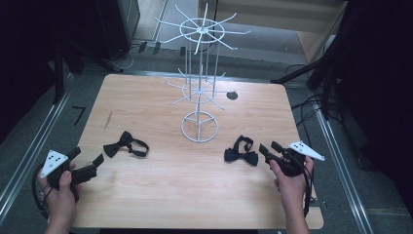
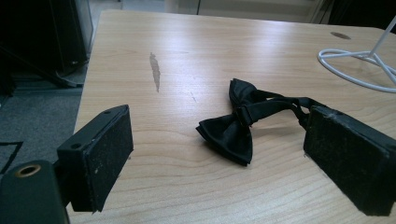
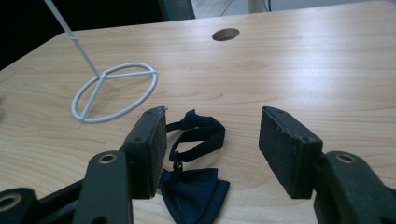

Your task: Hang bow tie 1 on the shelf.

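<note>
High view: right gripper (image 1: 267, 147) just beside navy bow tie (image 1: 241, 156) on surface (image 1: 160, 195), fingers apart, empty. Left gripper (image 1: 90, 163) near black bow tie (image 1: 125, 144), fingers wide, empty. Advice: centre fingers over knot, lower, clamp; avoid loose strap. Wire rack (image 1: 199, 127) between ties.
</note>
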A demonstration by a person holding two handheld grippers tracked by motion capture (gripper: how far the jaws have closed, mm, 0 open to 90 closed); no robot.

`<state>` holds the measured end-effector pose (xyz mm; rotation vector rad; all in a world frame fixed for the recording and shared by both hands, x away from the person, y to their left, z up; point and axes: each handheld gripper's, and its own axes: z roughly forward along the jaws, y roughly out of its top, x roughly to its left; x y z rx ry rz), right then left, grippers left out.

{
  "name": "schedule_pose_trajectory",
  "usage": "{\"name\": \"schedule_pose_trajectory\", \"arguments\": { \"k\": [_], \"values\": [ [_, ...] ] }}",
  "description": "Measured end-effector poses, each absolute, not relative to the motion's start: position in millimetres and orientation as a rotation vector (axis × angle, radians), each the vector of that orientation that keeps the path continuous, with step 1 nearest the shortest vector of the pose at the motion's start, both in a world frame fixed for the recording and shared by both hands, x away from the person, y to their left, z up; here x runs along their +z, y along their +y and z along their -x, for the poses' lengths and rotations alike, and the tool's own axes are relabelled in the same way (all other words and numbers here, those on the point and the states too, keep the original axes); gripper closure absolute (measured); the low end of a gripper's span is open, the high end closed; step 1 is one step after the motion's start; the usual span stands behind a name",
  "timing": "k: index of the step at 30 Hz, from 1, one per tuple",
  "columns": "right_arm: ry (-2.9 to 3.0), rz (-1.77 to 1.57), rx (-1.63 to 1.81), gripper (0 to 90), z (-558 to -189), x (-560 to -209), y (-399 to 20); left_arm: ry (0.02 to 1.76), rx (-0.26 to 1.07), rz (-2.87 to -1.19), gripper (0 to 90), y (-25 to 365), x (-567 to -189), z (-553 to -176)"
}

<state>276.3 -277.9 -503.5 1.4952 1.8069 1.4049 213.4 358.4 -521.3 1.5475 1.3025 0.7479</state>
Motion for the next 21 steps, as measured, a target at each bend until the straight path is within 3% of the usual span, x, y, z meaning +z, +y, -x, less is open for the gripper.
{"name": "schedule_pose_trajectory", "arguments": {
  "k": [21],
  "values": [
    [1.817,-1.57,1.337,41.0,-319.7,-512.2,-246.2,1.347,0.701,-1.554,8.8,360.8,-521.3,-218.4]
  ]
}}
